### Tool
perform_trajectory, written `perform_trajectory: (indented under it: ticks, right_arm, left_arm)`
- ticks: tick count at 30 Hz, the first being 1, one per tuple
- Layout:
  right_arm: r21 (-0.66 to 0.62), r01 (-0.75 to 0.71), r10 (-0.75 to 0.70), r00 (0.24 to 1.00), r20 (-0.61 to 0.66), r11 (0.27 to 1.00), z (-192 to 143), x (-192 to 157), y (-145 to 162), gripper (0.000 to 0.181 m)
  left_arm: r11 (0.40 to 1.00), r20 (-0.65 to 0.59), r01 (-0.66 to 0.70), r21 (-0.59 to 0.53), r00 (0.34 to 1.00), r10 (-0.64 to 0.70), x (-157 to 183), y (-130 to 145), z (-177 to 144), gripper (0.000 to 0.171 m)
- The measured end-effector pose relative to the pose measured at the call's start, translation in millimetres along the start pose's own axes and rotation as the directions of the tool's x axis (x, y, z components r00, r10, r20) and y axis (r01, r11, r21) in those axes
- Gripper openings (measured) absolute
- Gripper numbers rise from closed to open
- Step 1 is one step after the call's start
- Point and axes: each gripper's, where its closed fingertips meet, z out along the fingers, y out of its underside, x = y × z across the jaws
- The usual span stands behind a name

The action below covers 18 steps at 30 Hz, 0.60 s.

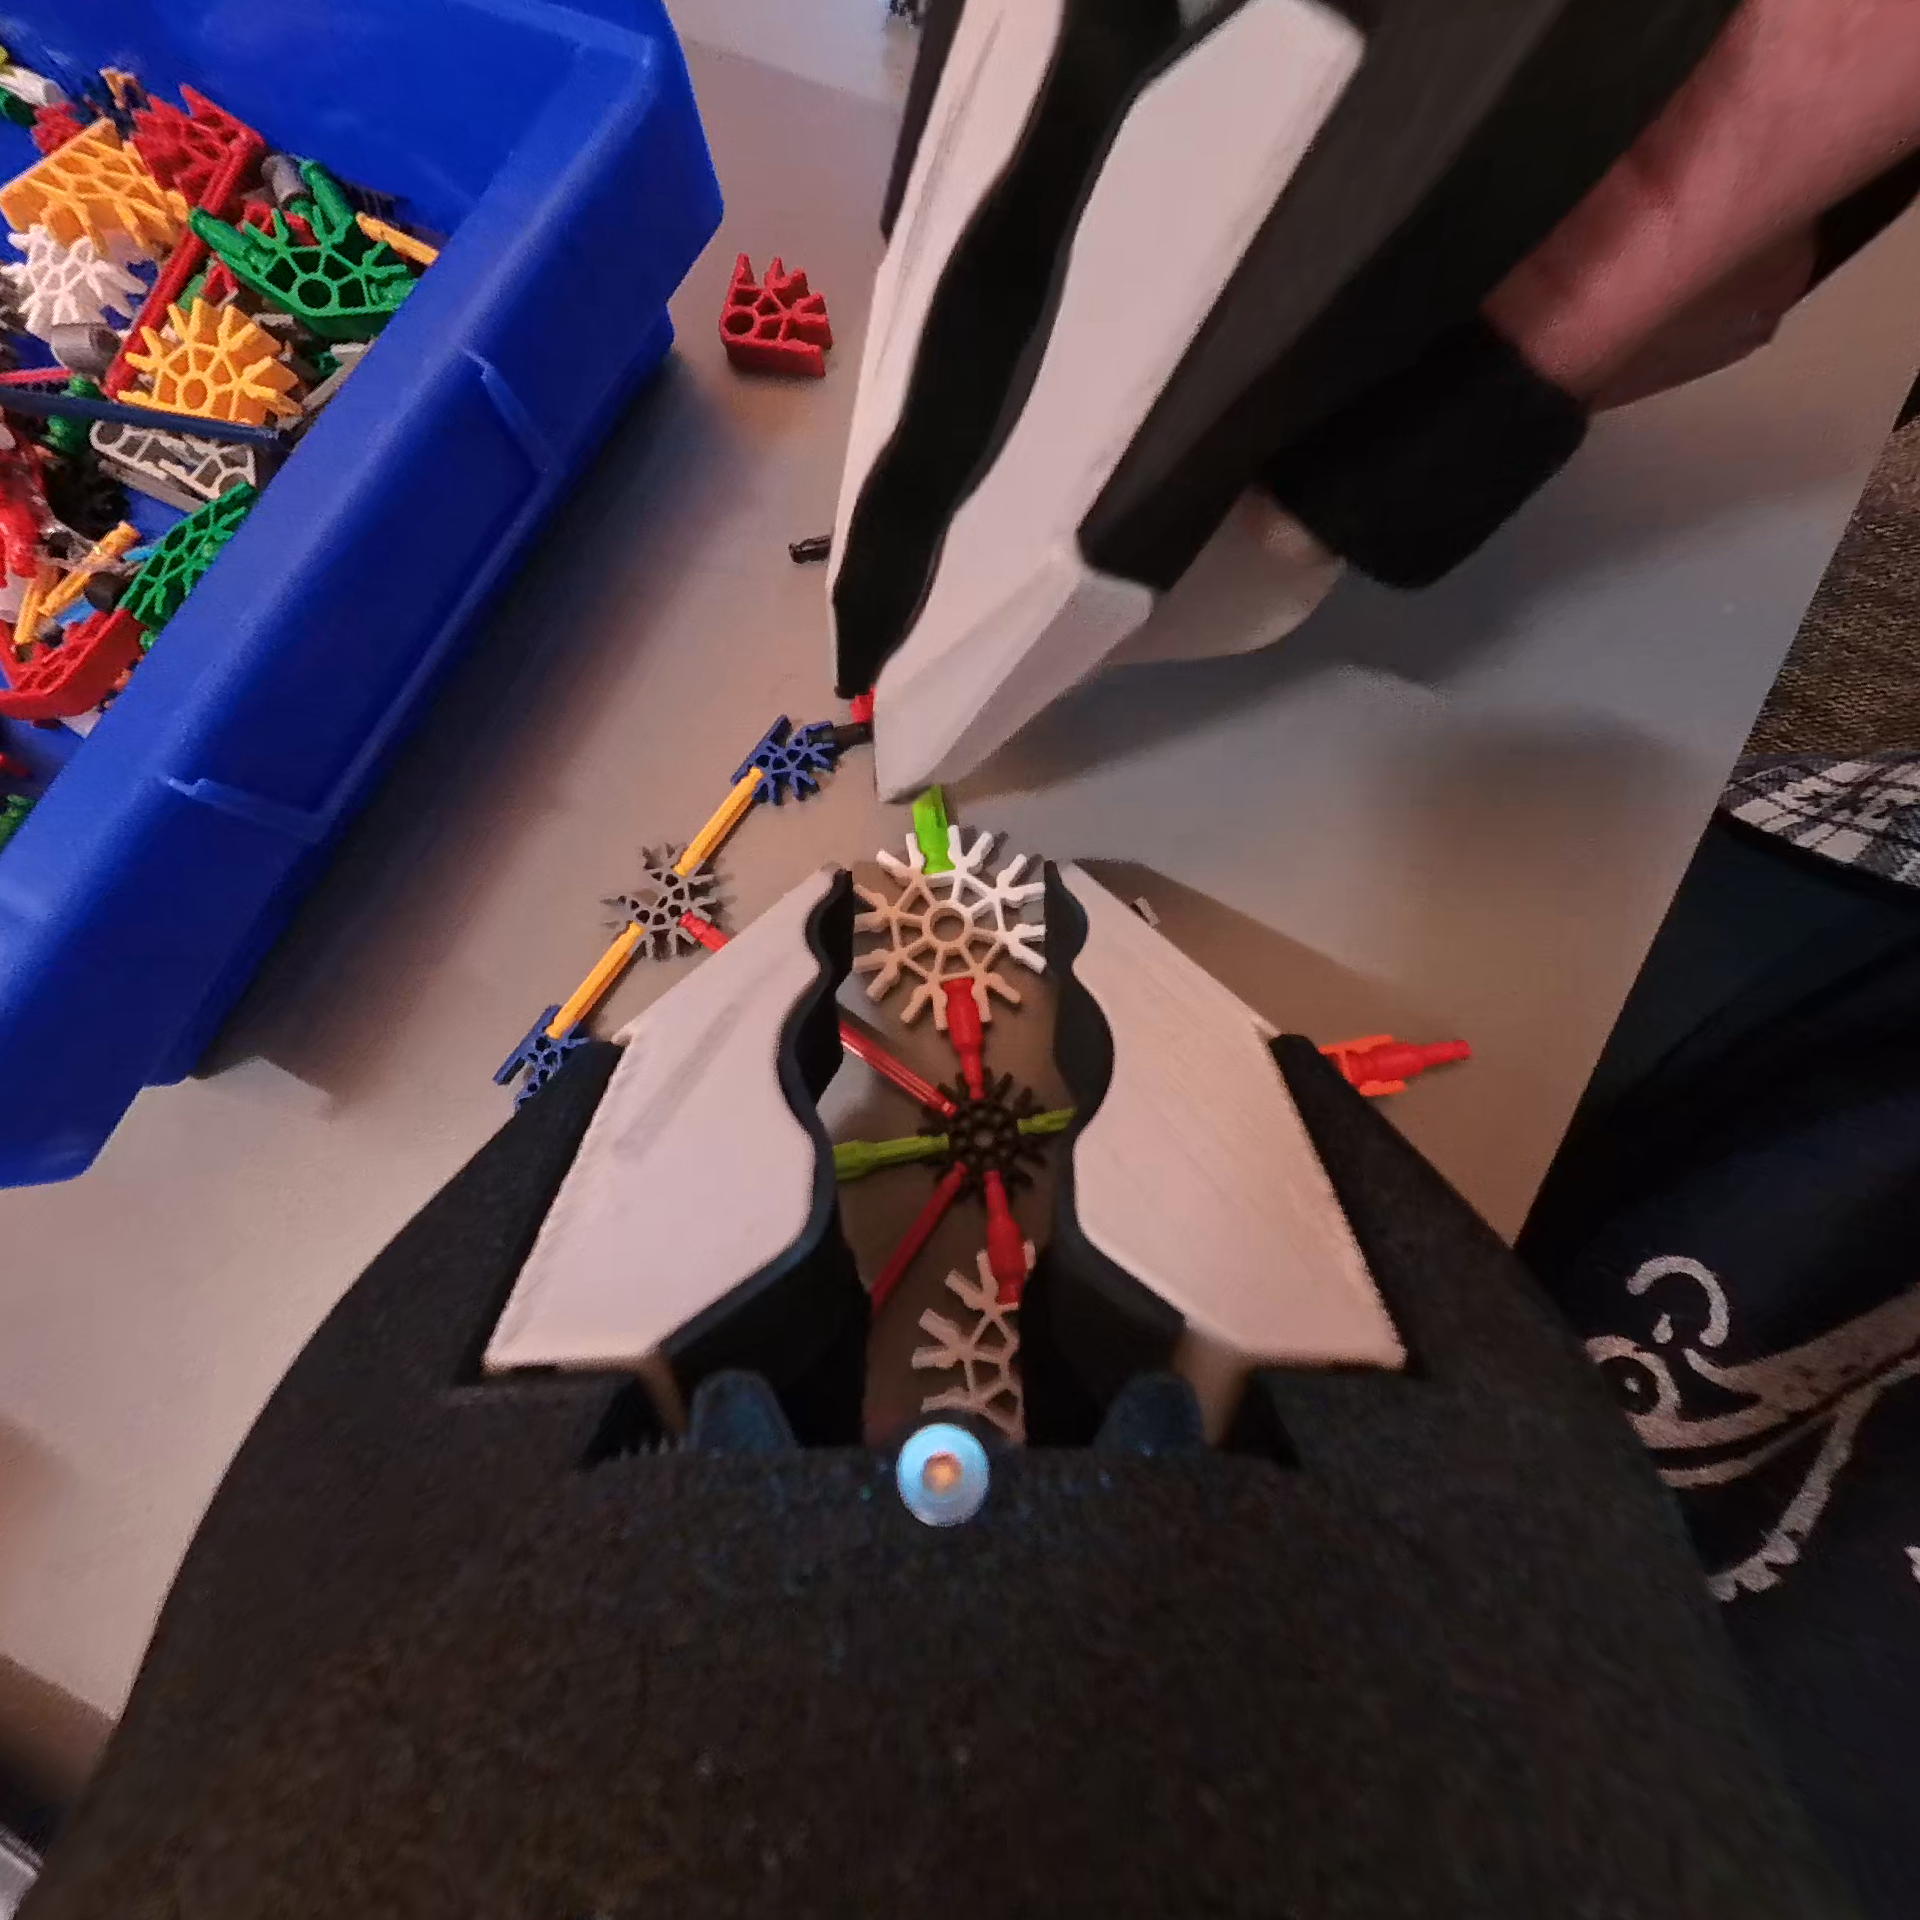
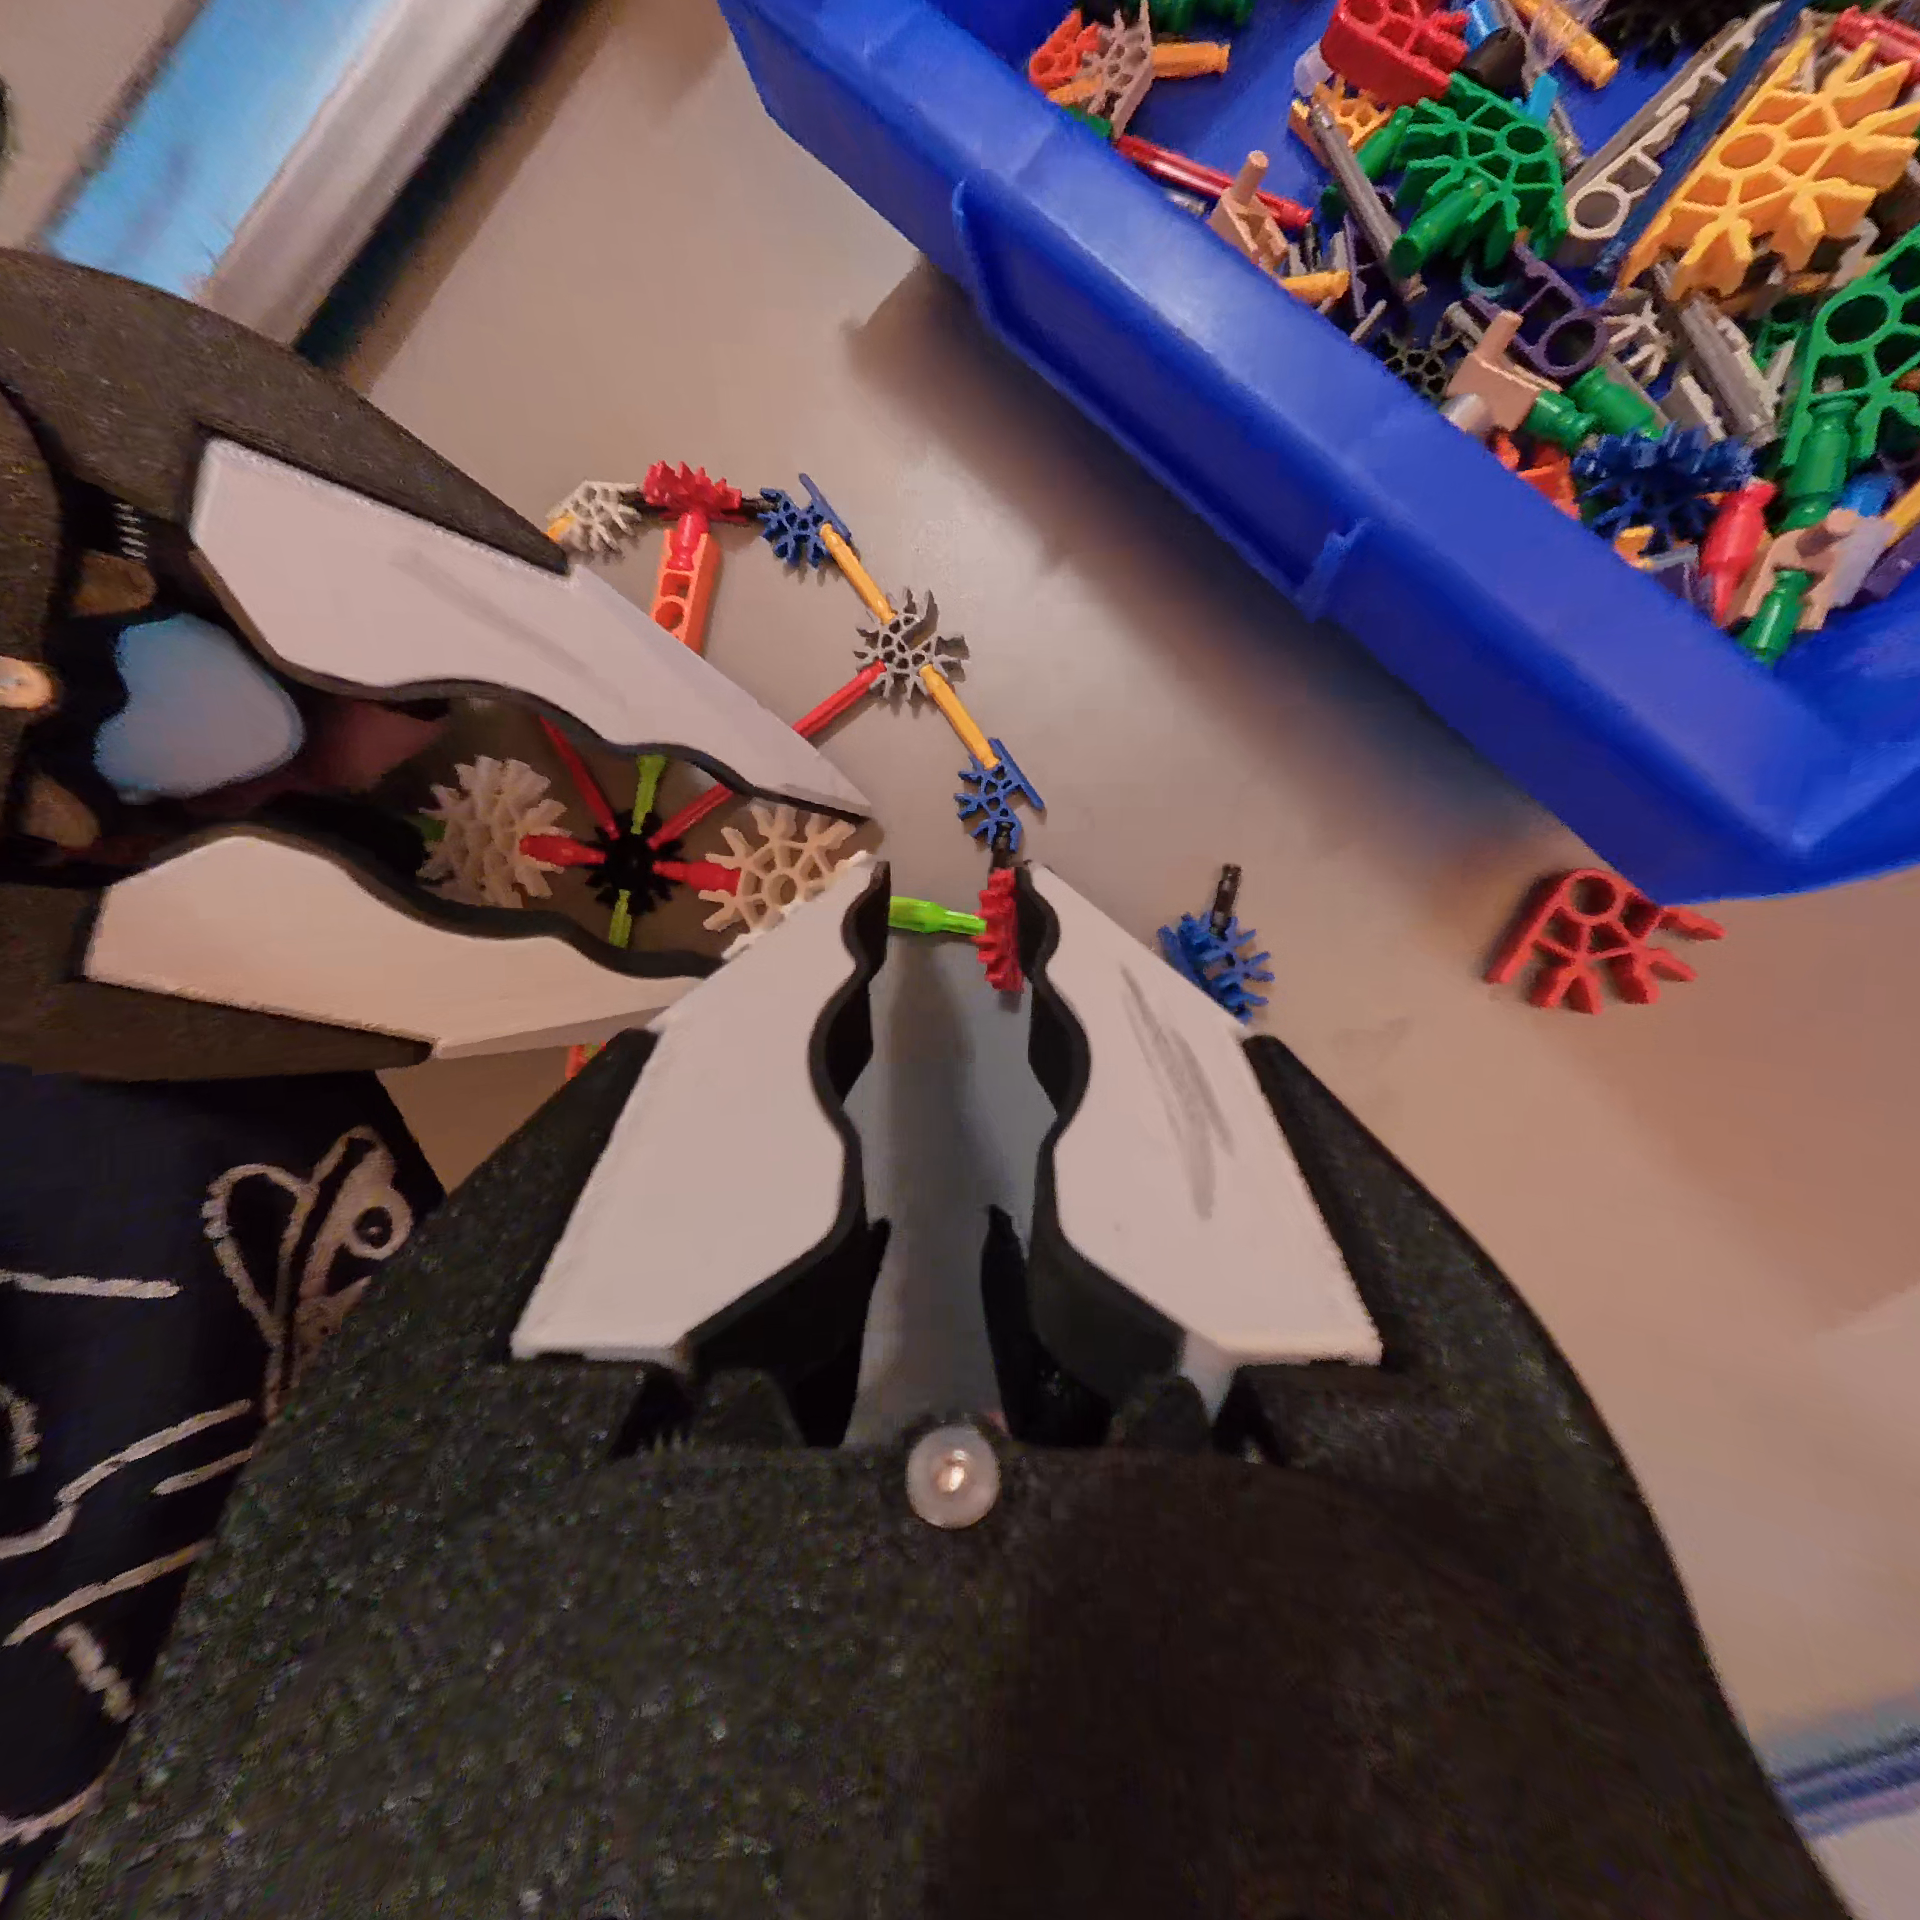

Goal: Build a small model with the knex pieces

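Right wrist view: right gripper [image 2: 951, 883] jaws parted, one finger touching red connector [image 2: 1000, 928]; left gripper [image 1: 948, 883] jaws open around white connector [image 1: 951, 925].

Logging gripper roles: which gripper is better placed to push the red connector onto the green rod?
Right. The right gripper has the red connector at its fingertips beside the green rod; the left gripper straddles the white connector.

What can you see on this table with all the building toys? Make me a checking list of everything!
Surface: grey table, partly shadowed.
Job's things: flat wheel model of snowflake connectors and rods, black hub at its middle; a red connector on a green rod at its edge.
Clutter: blue bin full of pieces; loose red connector, loose blue connector.
Grippers: left gripper open, straddling the model; right gripper open around the red connector.
Cables: nothing seen.
Surroundings: a person's dark patterned clothing.
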Motion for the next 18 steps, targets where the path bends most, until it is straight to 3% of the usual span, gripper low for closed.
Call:
perform_trajectory:
  ticks: [6, 18]
  right_arm:
    - [0.056, -0.073, 0.069, 0.994, 0.082, 0.996, -17.6, 4.1, -4.2, 0.023]
    - [-0.029, -0.025, 0.026, 0.999, 0.028, 0.999, -6.4, 5.6, 5.6, 0.021]
  left_arm:
    - [1.000, -0.006, 0.002, 0.004, 1.000, -0.002, 1.1, -0.8, 0.3, 0.035]
    - [1.000, -0.007, -0.002, 0.000, 1.000, 0.002, 2.1, -1.2, 1.1, 0.035]
